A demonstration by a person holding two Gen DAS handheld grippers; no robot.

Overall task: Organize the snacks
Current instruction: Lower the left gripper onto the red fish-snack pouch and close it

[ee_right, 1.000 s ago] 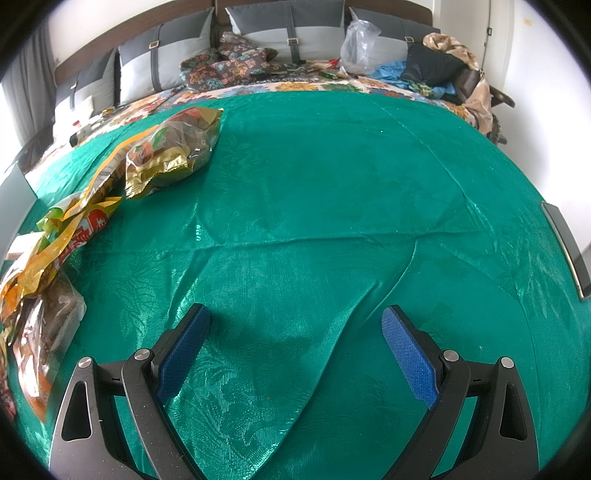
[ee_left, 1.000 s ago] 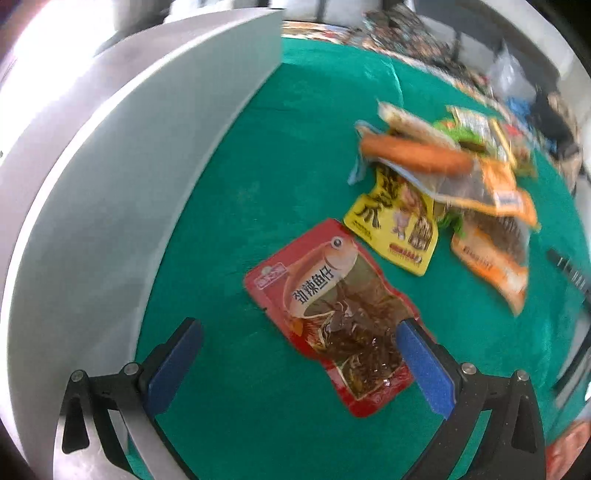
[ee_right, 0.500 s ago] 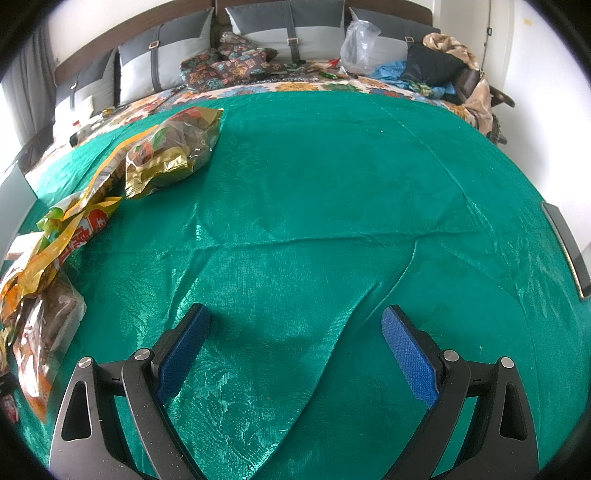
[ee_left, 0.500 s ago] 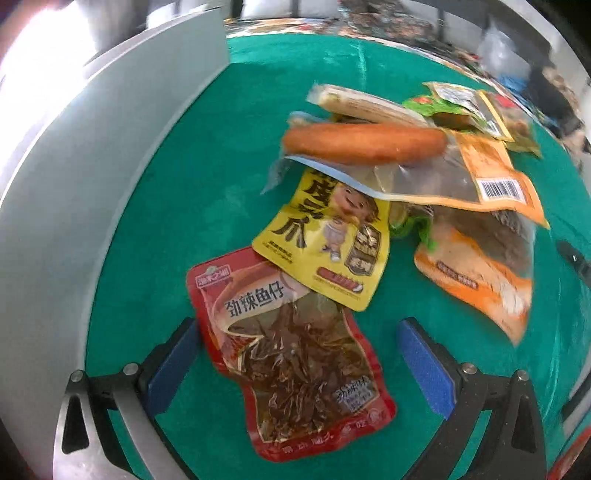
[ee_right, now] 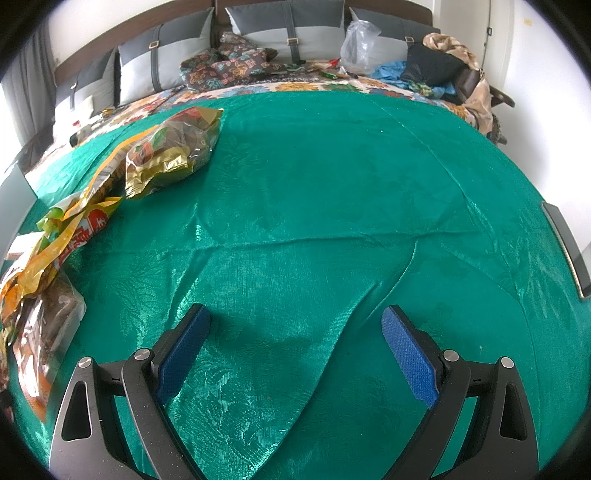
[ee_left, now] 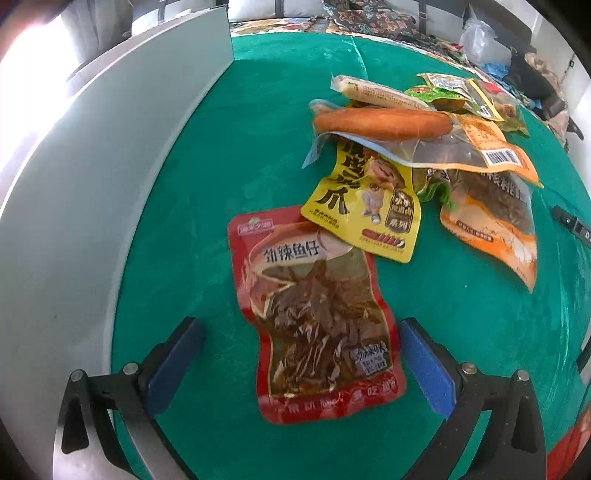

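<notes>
A red snack packet (ee_left: 314, 310) lies flat on the green cloth, its lower end between the fingers of my open left gripper (ee_left: 301, 332). Behind it lie a yellow packet (ee_left: 365, 206), a packaged sausage (ee_left: 384, 122), an orange packet (ee_left: 495, 221) and several more. My right gripper (ee_right: 295, 325) is open and empty over bare green cloth (ee_right: 332, 192). The snack pile shows at the left of the right wrist view, with a gold and clear bag (ee_right: 173, 151) at its far end.
A tall white panel (ee_left: 92, 177) stands along the left of the left wrist view. A dark flat device (ee_right: 565, 247) lies at the cloth's right edge. Pillows (ee_right: 288, 33), bags and clothes sit on the bed behind.
My left gripper has swung right and forward, bringing the red packet from ahead to between its open fingers. The right gripper has not moved.
</notes>
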